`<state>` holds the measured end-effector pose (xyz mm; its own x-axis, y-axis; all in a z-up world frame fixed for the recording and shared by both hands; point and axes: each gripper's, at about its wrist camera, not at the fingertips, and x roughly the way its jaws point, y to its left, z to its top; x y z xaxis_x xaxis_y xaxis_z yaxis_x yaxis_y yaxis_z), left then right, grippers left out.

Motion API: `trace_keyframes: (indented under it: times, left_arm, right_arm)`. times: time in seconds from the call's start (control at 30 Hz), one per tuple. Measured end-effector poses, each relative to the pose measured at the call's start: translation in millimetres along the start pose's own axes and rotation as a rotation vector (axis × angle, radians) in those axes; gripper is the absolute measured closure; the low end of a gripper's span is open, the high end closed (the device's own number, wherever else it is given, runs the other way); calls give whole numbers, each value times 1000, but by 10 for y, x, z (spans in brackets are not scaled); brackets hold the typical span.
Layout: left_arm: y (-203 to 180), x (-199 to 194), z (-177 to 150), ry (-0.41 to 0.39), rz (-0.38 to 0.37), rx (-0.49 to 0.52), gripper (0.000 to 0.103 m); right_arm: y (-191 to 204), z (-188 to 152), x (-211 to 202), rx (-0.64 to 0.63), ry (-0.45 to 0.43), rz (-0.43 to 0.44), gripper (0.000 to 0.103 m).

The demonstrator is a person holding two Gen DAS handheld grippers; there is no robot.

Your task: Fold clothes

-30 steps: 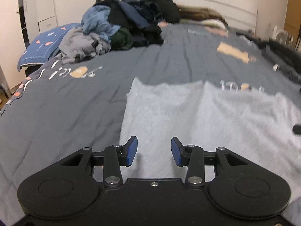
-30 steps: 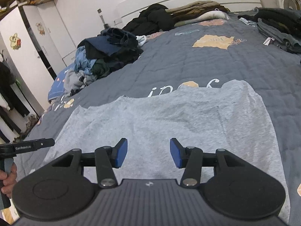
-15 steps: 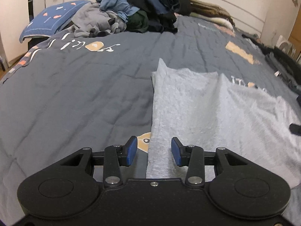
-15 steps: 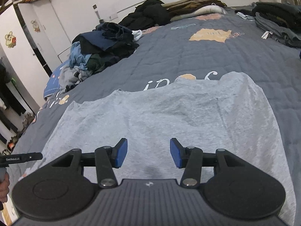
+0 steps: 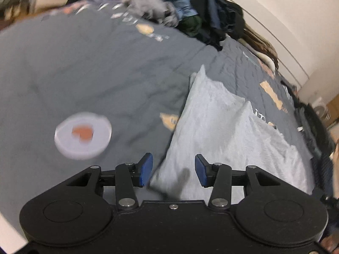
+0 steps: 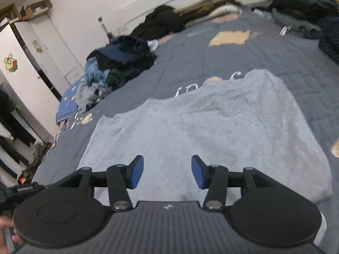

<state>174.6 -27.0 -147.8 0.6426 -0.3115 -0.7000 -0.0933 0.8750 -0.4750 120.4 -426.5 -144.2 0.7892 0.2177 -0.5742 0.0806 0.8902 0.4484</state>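
Observation:
A light grey garment (image 5: 222, 127) (image 6: 211, 122) lies spread flat on the dark grey bedspread (image 5: 95, 74) (image 6: 211, 63). My left gripper (image 5: 173, 170) hovers over the garment's near left edge, which runs up between the blue pads (image 5: 146, 169). Its jaws are opening and nothing is gripped. My right gripper (image 6: 167, 171) hangs open above the garment's near middle, with only flat cloth below it. In the right wrist view, part of the left tool (image 6: 23, 189) and a person's hand (image 6: 8, 230) show at the lower left.
A heap of unfolded clothes (image 5: 190, 14) (image 6: 118, 63) sits at the bed's far left beside a blue pillow (image 6: 67, 103). Dark folded garments (image 6: 300, 21) lie at the far right. A white round heart print (image 5: 82, 135) marks the bedspread. White wardrobes (image 6: 31, 63) stand left.
My left gripper has slid left to the garment's edge and rolled, tilting its view. Its jaws stand a little wider. The right gripper shifted slightly over the cloth, still open.

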Motion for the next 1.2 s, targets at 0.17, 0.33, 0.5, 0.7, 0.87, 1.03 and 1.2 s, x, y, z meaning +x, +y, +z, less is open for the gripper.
trace_keyframes:
  times: [0.17, 0.33, 0.5, 0.7, 0.87, 1.03, 1.2]
  left_arm:
    - [128, -99, -101, -11, -84, -113, 59]
    - [279, -25, -150, 14, -154, -269, 59]
    - [341, 90, -225, 42, -150, -329, 59]
    - [396, 311, -291, 86, -136, -390, 59]
    - [360, 297, -323, 75, -118, -371, 59]
    - [289, 371, -336, 46, -109, -350, 61]
    - [198, 414, -342, 26, -85, -301, 89]
  right_arm:
    - [-30, -175, -254, 67, -16, 9, 54]
    - [-97, -356, -364, 92, -15, -13, 54]
    - [-137, -419, -336, 98, -1, -16, 54]
    - [-216, -436, -251, 127, 5, -16, 54]
    - [-230, -456, -170, 127, 22, -14, 54]
    - [-212, -445, -88, 127, 33, 2, 54]
    - [-197, -480, -20, 134, 57, 18, 54]
